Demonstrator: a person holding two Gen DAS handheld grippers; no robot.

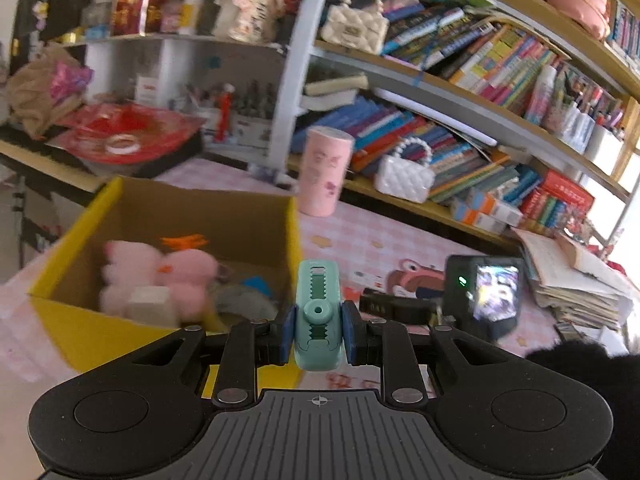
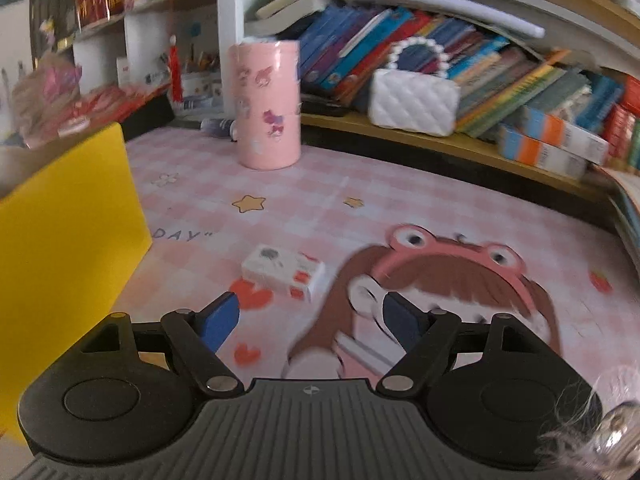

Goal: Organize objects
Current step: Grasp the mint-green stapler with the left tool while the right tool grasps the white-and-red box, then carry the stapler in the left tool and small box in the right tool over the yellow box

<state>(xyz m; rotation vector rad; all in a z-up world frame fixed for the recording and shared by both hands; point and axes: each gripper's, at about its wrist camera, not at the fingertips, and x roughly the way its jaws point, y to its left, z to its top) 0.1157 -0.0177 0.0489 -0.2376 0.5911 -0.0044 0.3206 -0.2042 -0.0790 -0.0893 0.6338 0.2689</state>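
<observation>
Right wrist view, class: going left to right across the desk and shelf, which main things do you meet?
yellow box → pink canister → small white carton → white quilted purse → orange-striped boxes

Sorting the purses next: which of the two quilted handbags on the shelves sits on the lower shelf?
The white quilted handbag, beside the pink canister; the cream handbag sits a shelf higher.

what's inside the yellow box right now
Inside the yellow box: a pink plush, a small pale block in front of it, and something grey and blue. The plush and the near wall hide the rest of the floor.
</observation>
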